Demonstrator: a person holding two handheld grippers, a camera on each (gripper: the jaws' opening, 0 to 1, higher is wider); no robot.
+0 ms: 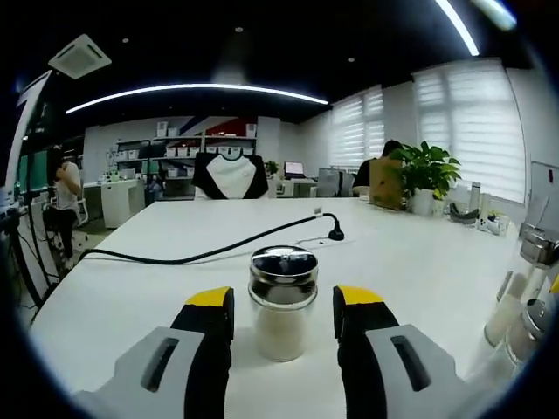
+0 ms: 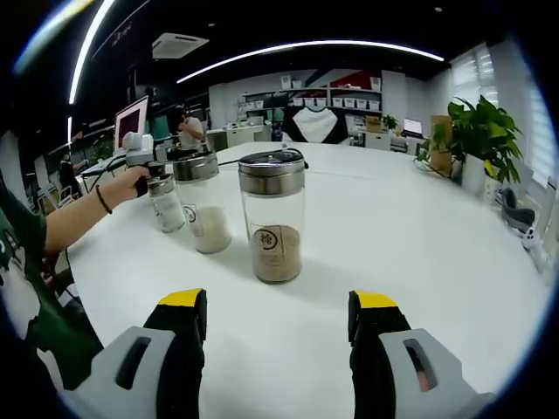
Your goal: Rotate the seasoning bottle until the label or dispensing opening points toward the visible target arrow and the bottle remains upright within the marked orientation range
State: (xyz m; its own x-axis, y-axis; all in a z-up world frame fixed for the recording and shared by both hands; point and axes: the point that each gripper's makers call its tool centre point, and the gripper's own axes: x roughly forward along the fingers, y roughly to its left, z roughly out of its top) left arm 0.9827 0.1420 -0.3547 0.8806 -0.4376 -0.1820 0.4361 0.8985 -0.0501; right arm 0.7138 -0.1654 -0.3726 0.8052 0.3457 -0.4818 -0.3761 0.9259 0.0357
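A small glass seasoning bottle [image 1: 281, 330] with a chrome lid and white contents stands upright on the white table [image 1: 175, 288]. My left gripper [image 1: 283, 301] is open, one yellow-tipped jaw on each side of the bottle with a small gap on both. In the right gripper view the same bottle [image 2: 166, 208] is the farthest of a row, and a person's hand [image 2: 129, 185] holds the left gripper at it. My right gripper [image 2: 279, 307] is open with nothing between its jaws, a short way in front of a taller bottle of brown seasoning [image 2: 273, 229].
A middle bottle with white contents [image 2: 203, 209] stands between the other two. A black cable [image 1: 218, 250] runs across the table behind the small bottle. A potted plant [image 1: 425, 173] and small items sit along the far right edge. Office chairs and shelves are beyond.
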